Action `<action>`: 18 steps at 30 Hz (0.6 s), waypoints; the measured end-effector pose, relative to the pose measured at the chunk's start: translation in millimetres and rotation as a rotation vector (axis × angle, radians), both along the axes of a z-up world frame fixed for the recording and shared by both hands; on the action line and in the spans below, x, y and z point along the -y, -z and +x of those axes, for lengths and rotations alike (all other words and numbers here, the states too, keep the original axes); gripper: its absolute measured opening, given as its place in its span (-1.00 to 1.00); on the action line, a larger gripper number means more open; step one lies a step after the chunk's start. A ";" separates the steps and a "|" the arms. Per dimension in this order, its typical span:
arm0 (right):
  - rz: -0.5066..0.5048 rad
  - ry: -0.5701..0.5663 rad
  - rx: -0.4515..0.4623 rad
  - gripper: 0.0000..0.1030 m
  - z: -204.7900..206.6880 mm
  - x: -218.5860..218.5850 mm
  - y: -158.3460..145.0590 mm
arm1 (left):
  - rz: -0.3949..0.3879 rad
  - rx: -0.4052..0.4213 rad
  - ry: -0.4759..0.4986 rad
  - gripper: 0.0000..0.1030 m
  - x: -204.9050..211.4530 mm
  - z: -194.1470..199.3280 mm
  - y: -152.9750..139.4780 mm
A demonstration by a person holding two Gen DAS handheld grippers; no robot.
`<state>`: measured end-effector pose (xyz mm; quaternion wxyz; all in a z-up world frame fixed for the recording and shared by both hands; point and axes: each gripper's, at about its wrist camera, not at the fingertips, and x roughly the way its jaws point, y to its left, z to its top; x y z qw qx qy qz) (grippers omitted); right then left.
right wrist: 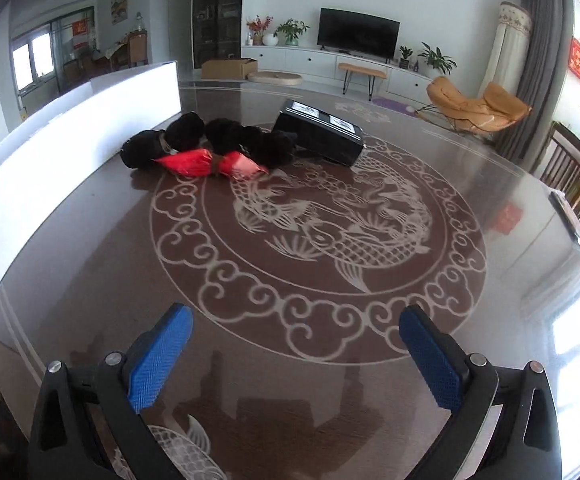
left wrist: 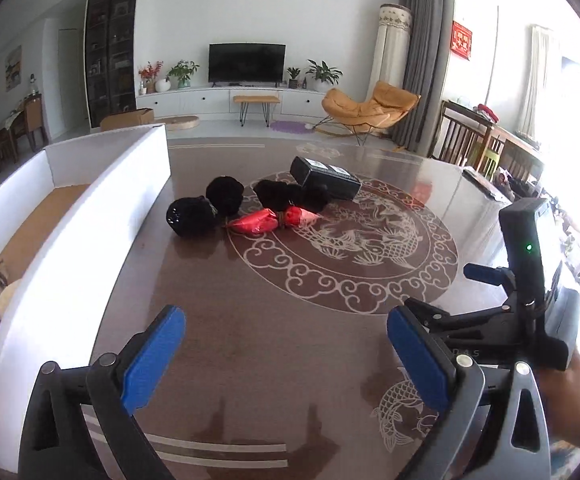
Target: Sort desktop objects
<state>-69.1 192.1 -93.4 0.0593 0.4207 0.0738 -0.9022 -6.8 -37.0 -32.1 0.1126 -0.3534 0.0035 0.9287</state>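
On the brown patterned table [left wrist: 273, 320] [right wrist: 290, 288] lies a cluster: a shiny black pouch [left wrist: 191, 216] [right wrist: 141, 152], several fuzzy black bundles [left wrist: 225, 194] [right wrist: 225, 132], a red foil packet [left wrist: 269, 220] [right wrist: 209, 163] tied in the middle, and a black rectangular box [left wrist: 324, 178] [right wrist: 320, 132] with white labels. My left gripper [left wrist: 285, 356] is open and empty, well short of the cluster. My right gripper [right wrist: 296, 356] is open and empty too; its body shows in the left wrist view [left wrist: 530, 300] at the right.
A long white box [left wrist: 101, 208] [right wrist: 69, 136] with a brown floor stands open along the table's left side, next to the black pouch. Beyond the table are a TV, a bench, an orange chair and wooden chairs at the right.
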 end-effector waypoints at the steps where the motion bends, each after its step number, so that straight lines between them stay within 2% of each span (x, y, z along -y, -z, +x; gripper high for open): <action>1: -0.009 0.026 0.010 1.00 3.0 -12.6 1.9 | -0.015 0.014 0.002 1.00 -7.6 -5.1 7.8; 4: -0.047 0.082 0.028 1.00 7.4 -31.9 7.3 | -0.052 0.044 -0.014 1.00 -18.1 -13.3 26.1; 9: -0.081 0.097 0.057 1.00 6.8 -30.5 18.9 | -0.079 0.056 -0.036 1.00 -19.2 -29.1 38.3; 18: -0.066 0.090 0.078 1.00 3.2 -24.7 24.9 | 0.003 0.139 -0.079 1.00 -0.7 -60.7 61.8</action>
